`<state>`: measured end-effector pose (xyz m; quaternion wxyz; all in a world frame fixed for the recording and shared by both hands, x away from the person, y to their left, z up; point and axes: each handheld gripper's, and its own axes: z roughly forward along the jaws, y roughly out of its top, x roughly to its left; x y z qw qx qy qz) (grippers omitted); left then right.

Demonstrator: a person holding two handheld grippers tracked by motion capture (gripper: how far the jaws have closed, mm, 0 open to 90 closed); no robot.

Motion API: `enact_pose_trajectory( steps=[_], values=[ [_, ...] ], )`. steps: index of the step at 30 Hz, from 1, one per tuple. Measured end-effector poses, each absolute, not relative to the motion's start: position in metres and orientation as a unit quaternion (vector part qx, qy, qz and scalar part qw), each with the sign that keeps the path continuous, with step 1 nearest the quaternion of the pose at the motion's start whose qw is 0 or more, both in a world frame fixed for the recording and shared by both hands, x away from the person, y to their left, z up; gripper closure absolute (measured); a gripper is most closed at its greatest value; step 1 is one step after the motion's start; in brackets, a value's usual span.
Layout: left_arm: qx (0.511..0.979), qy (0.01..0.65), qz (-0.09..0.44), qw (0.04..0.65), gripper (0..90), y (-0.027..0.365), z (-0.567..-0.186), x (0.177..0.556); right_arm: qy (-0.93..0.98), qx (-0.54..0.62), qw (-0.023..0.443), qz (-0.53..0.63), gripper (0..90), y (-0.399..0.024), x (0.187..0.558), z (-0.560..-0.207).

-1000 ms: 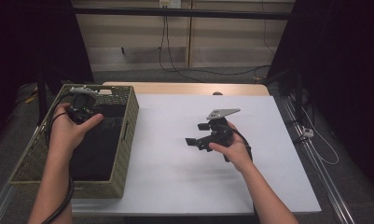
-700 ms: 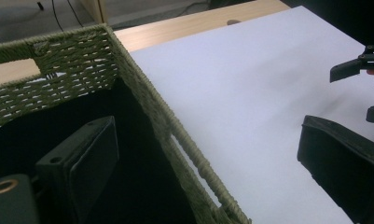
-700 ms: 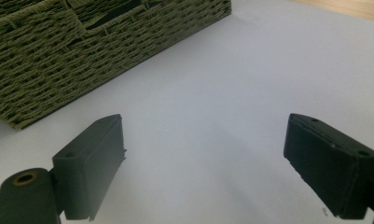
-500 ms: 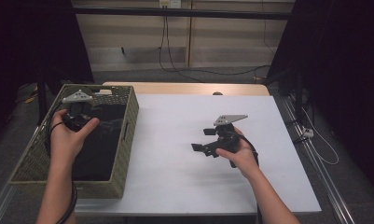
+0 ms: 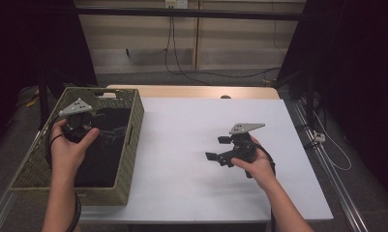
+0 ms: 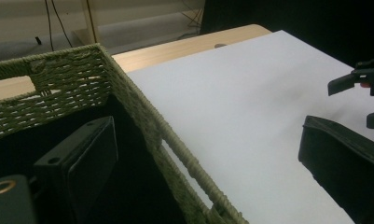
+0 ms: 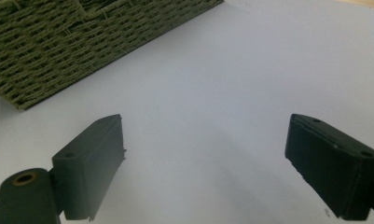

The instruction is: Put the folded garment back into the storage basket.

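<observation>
My left gripper hangs over the dark inside of a woven green basket at the table's left, with a hand around its body. In the left gripper view its jaws stand wide apart, so the left gripper is open and holds nothing, and the basket's rim runs between them farther off. My right gripper hovers low over the white table top, right of the middle, pointing left toward the basket. The right gripper is open, with bare white surface between its jaws.
The basket's woven side lies ahead of the right gripper. Its inside is too dark to make out. A strip of wooden table edge runs behind the white top. The right gripper's jaw tips show far off in the left gripper view.
The right hand has carried its gripper to the right and a little nearer to the person. The left hand has sunk slightly over the basket. Both grippers' jaws look as wide as before.
</observation>
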<state>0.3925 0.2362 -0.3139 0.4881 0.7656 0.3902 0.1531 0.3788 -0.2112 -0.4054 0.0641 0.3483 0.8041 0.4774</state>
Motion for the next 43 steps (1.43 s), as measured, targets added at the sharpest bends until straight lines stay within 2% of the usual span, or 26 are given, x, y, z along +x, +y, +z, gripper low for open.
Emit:
enact_pose_trajectory(
  steps=[20, 43],
  values=[
    [0.748, 0.360, 0.180, 0.527, 4.3, 0.242, -0.319, 0.382, 0.807, 0.353, 0.068, 0.468, 9.7, -0.231, 0.362, -0.416],
    [0.738, 0.365, 0.176, 0.539, 3.7, 0.245, -0.326, 0.382, 0.798, 0.371, 0.080, 0.469, 9.6, -0.268, 0.332, -0.425]
  ],
)
